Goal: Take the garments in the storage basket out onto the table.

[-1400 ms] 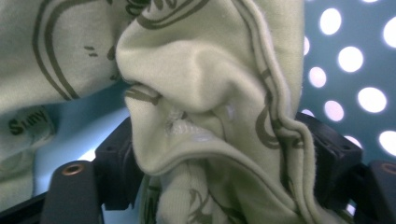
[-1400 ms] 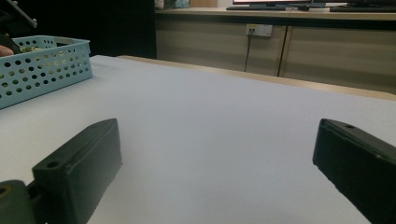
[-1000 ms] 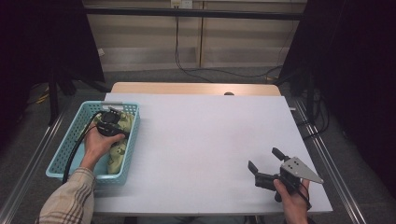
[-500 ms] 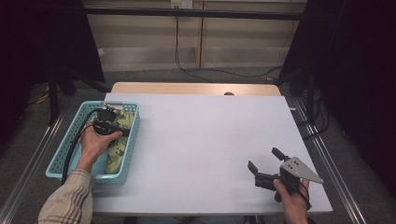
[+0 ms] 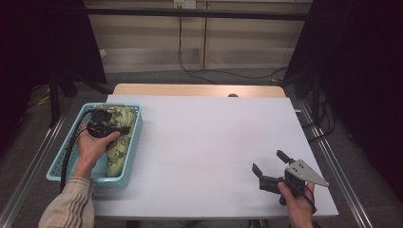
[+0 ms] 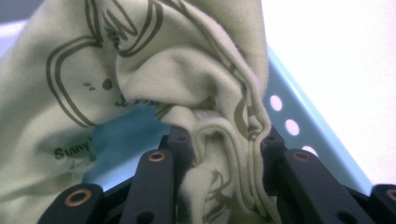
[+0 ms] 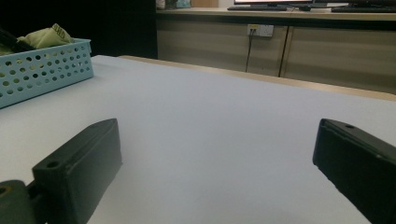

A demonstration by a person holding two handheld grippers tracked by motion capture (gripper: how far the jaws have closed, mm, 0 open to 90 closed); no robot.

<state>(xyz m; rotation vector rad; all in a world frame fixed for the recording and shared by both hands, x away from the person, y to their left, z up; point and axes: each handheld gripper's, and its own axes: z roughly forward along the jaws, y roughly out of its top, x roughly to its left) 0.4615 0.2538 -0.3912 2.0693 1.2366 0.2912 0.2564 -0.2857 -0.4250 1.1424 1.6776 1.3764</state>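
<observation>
Cloth bunches between your left gripper pads, pinched tight to lift from the basket beneath; right gripper waits spread.

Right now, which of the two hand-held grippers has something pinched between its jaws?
The left gripper, over the blue basket, pinches the pale green printed cloth. The right gripper stands open.

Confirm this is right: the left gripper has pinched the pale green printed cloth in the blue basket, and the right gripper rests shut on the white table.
One thing is wrong: the right gripper is open, not shut; the right gripper view shows its jaws far apart over the white table. The left gripper does pinch the pale green printed cloth in the blue basket.
</observation>
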